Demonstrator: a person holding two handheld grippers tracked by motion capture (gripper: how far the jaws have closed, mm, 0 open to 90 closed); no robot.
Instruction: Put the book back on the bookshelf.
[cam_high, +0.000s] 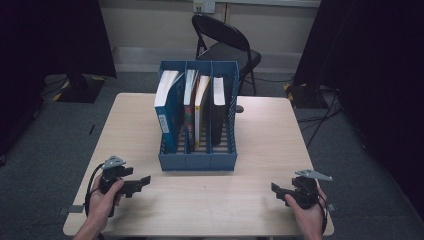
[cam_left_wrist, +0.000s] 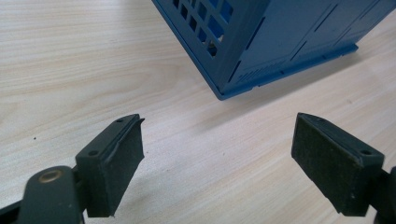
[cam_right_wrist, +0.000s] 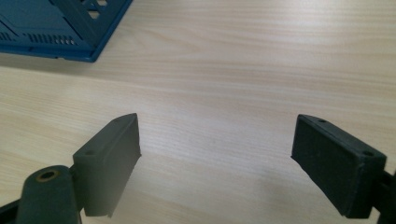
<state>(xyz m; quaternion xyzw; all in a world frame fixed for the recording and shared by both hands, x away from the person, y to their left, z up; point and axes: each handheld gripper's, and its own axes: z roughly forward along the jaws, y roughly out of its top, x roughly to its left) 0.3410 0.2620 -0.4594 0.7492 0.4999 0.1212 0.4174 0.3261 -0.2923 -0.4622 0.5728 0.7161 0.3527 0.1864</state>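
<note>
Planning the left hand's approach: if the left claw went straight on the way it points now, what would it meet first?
Probably the near left corner of the blue plastic file rack. The open left claw points over bare light wooden table toward it, though the distance between them is unclear.

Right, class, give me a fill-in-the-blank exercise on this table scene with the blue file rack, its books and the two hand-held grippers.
1. The blue file rack has ____ compartments.
2. The books in the rack stand ____.
3. The jaws of the left hand-held gripper and the right hand-held gripper are both ____.
4. Behind the wooden table stands a black folding ____.

Missing words: three; upright; open; chair
</note>
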